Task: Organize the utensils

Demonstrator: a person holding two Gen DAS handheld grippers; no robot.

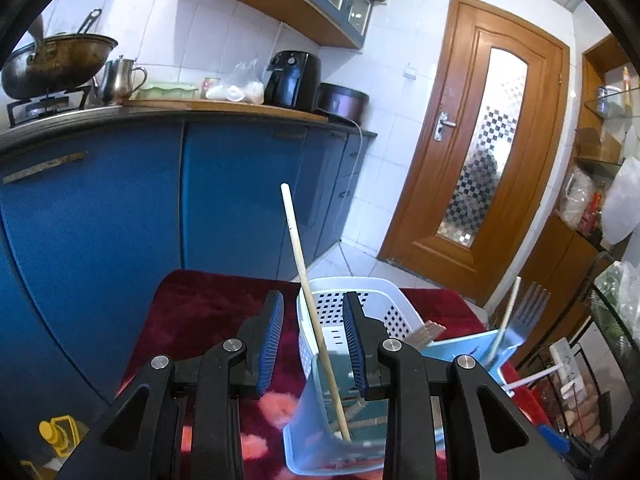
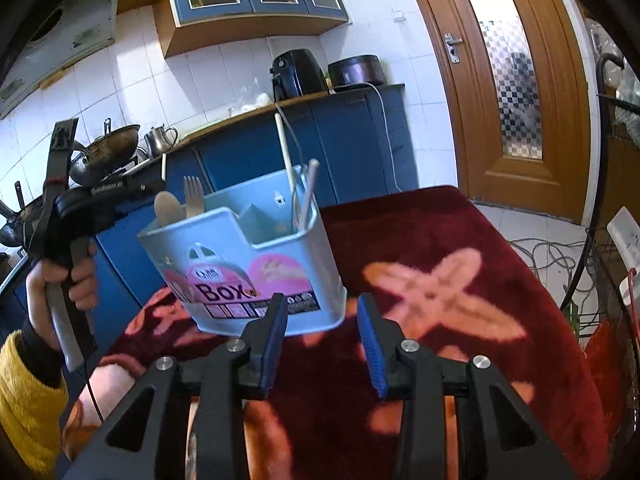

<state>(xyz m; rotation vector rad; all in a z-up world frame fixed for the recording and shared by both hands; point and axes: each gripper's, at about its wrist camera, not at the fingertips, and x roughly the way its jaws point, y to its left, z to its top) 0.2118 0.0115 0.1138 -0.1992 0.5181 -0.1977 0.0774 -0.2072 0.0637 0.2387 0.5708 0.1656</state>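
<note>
A pale blue utensil box (image 2: pixel 256 264) labelled BOX stands on a dark red patterned cloth (image 2: pixel 460 240). It holds a wooden spoon (image 2: pixel 168 208), a wooden fork (image 2: pixel 194 196) and a long wooden chopstick (image 2: pixel 285 156). In the left wrist view my left gripper (image 1: pixel 312 300) is open around the box's near rim (image 1: pixel 348 282), and the chopstick (image 1: pixel 304 272) leans up between its fingers without touching the pads. A blurred metal fork (image 1: pixel 528 308) stands in the far compartment. My right gripper (image 2: pixel 322 300) is open just in front of the box, with nothing between its fingers. A hand (image 2: pixel 60 280) in a yellow sleeve holds the left tool.
Blue cabinets (image 1: pixel 120 208) run along the left under a counter with a wok (image 1: pixel 56 60), a kettle (image 1: pixel 120 76) and a black air fryer (image 1: pixel 292 76). A wooden door (image 1: pixel 492 148) stands behind. A wire rack (image 2: pixel 616 184) and a power strip (image 2: pixel 624 236) crowd the right side.
</note>
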